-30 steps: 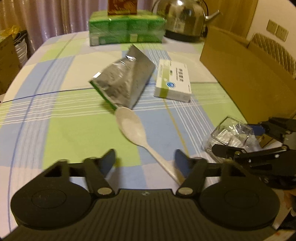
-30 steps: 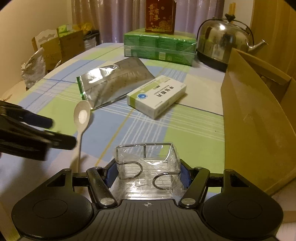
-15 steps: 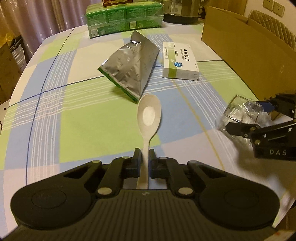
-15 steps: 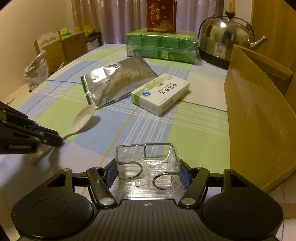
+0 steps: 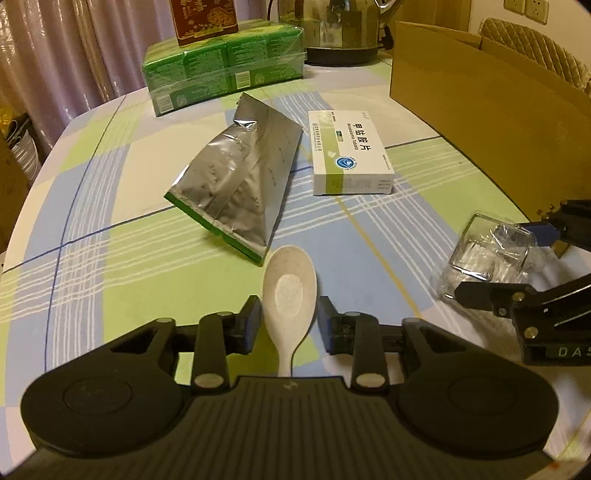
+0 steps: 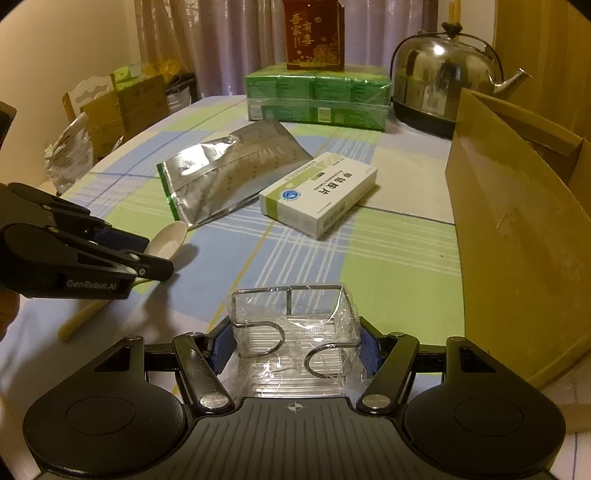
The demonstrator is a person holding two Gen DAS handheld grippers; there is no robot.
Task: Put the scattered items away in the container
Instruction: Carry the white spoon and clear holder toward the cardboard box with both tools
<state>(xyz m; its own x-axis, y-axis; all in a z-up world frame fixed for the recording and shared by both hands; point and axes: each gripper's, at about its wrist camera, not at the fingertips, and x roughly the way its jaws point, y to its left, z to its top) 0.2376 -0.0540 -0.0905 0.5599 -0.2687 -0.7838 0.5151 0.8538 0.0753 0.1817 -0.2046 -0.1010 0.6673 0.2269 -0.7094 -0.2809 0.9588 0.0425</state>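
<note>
Your left gripper (image 5: 289,320) sits low over the checked tablecloth (image 5: 110,266), pointing across the table, its jaws partly apart with a pad on each side of the bowl of the white plastic spoon (image 5: 290,295). In the left wrist view small gaps seem to show between the pads and the bowl, so I cannot tell whether you actually have hold of it. Seen from your right wrist camera, the same gripper comes in level from the left edge with "GenRobot.AI" printed on its side, and the spoon's handle pokes out behind it onto the cloth.

Just past the spoon lies a silver foil pouch (image 5: 240,188) with a green edge, flat on the cloth, and right beside it a white and green medicine box (image 5: 349,155) printed with Chinese characters and a round blue logo; the small print is too fine to read. Behind them stands a shrink-wrapped pack of green boxes (image 6: 317,96) with a red carton (image 6: 314,35) bearing gold Chinese characters on top, and a steel kettle (image 6: 443,77) beside it.

Your right gripper (image 6: 295,350) is held low at the near edge of the table, its blue pads pressed against both sides of a plastic-wrapped wire rack (image 6: 295,328) with two metal hooks. From the left wrist camera, the letters "DAS" show on its body. The open cardboard box (image 6: 517,221) stands just to the right of it.
</note>
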